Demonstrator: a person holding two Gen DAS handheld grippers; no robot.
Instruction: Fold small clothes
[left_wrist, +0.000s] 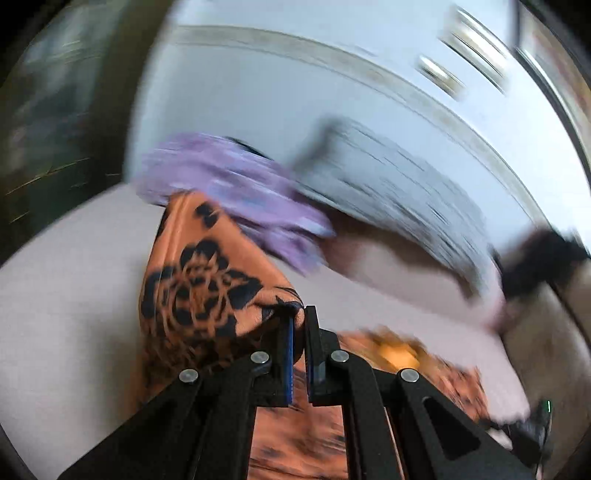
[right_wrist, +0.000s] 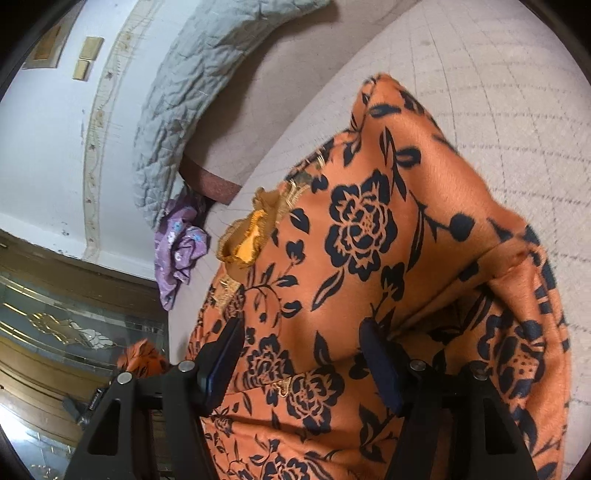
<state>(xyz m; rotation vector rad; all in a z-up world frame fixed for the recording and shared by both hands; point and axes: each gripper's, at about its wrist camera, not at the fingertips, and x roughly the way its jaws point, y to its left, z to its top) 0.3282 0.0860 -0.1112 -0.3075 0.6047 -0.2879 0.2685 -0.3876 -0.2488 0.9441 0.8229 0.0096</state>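
Orange floral garment (right_wrist: 369, 236) spread on pale quilted bed surface (right_wrist: 498, 92). Left gripper (left_wrist: 298, 321) jaws clamped on garment fold, view blurred. Right gripper (right_wrist: 303, 354) jaws apart above cloth, apparently not gripping. Purple garment (right_wrist: 181, 247) at 10 o'clock; grey quilt (right_wrist: 192, 96) beyond.

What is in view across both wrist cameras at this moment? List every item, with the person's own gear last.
orange garment: one, orange with black flowers, spread on the bed, one edge pinched up.
purple garment: one, lilac with small flowers, crumpled at the bed's far edge.
grey quilt: one, pale grey, bunched against the wall.
bed: one, beige quilted cover.
wall: white, with patterned border.
left tongs: black, shut on the orange garment.
right tongs: black, open over it.
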